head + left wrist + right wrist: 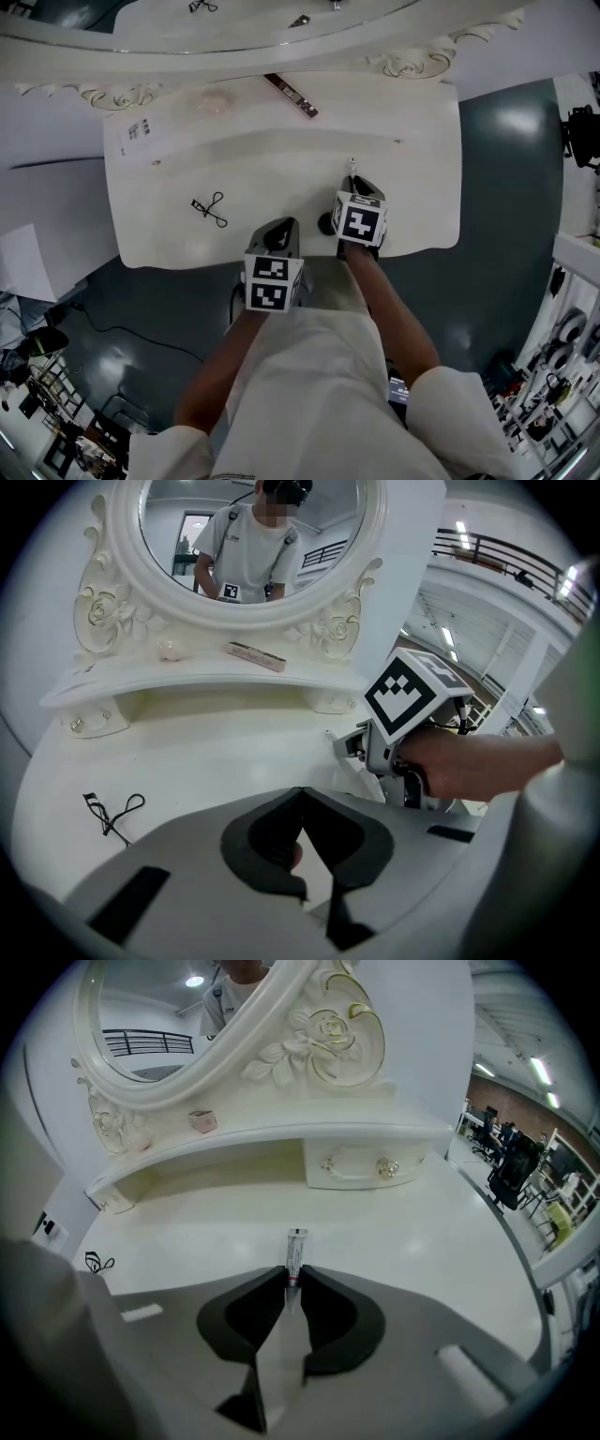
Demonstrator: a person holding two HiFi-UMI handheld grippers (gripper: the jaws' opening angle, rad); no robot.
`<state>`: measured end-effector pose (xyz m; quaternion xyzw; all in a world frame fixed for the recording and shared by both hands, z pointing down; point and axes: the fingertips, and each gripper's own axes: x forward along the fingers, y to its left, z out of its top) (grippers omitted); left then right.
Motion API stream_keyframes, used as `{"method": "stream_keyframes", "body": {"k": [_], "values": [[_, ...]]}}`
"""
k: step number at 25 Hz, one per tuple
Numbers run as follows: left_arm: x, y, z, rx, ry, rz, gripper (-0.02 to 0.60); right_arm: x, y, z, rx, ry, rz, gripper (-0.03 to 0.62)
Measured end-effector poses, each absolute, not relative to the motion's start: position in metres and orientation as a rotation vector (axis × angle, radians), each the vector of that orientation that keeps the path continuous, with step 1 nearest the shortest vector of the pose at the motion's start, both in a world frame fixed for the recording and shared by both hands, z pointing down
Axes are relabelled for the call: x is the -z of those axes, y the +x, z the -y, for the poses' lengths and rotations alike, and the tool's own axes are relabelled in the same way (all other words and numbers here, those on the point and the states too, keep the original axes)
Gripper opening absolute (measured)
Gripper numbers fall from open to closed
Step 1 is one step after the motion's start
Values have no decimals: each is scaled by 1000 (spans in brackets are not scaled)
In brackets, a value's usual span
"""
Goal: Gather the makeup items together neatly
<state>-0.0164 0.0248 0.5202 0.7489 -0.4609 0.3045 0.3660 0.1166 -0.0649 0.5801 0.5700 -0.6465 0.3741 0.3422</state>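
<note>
A small white tube (294, 1252) lies on the white vanity table (187, 159), pointing toward the mirror. My right gripper (292, 1277) is shut on the tube's near end, its tips pressing both sides. In the head view the tube (352, 167) sticks out just beyond the right gripper (354, 185). At the table's front edge my left gripper (279, 231) is shut with nothing between its jaws (302, 797). A black eyelash curler (210, 208) rests on the table's left part, apart from both grippers. A brown stick-shaped item (291, 95) and a pale round item (214, 101) sit on the raised shelf.
An oval mirror in an ornate white frame (122, 583) stands behind the shelf. A small drawer with two knobs (361, 1164) sits under the shelf at the right. The table's front edge (187, 262) drops to a dark floor. A power cable lies on the floor at the left.
</note>
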Motion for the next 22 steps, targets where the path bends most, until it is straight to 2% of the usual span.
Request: {"method": "stream_keyframes", "body": {"k": [22], "values": [[-507, -10, -39, -758, 1983, 1180, 9, -538, 122, 38, -921, 1501, 1789, 54]]}}
